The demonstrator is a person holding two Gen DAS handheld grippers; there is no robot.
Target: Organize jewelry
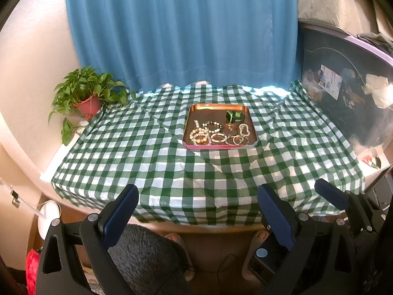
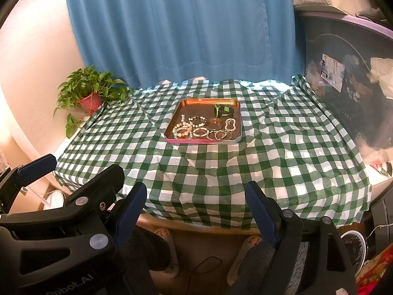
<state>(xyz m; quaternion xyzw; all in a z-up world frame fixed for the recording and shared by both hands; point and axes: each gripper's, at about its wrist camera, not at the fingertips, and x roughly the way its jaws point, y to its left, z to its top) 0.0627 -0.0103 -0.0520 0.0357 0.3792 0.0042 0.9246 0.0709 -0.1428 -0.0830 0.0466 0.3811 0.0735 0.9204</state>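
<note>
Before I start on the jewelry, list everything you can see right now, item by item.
tray: one, copper inside with a pink front edge, middle of the table
bracelets: about eight, beaded and metal, cream, dark and silvery, heaped in the tray's front half
dark object with green trim: one, back right of the tray; what it is, unclear
tablecloth: one, green and white check, covering the table
potted plant: one, green leaves in a red pot, back left corner
curtain: one, blue, behind the table
dark plastic bin: one, right of the table
left gripper: jaws open, empty, short of the near table edge
right gripper: jaws open, empty, beside the left
</note>
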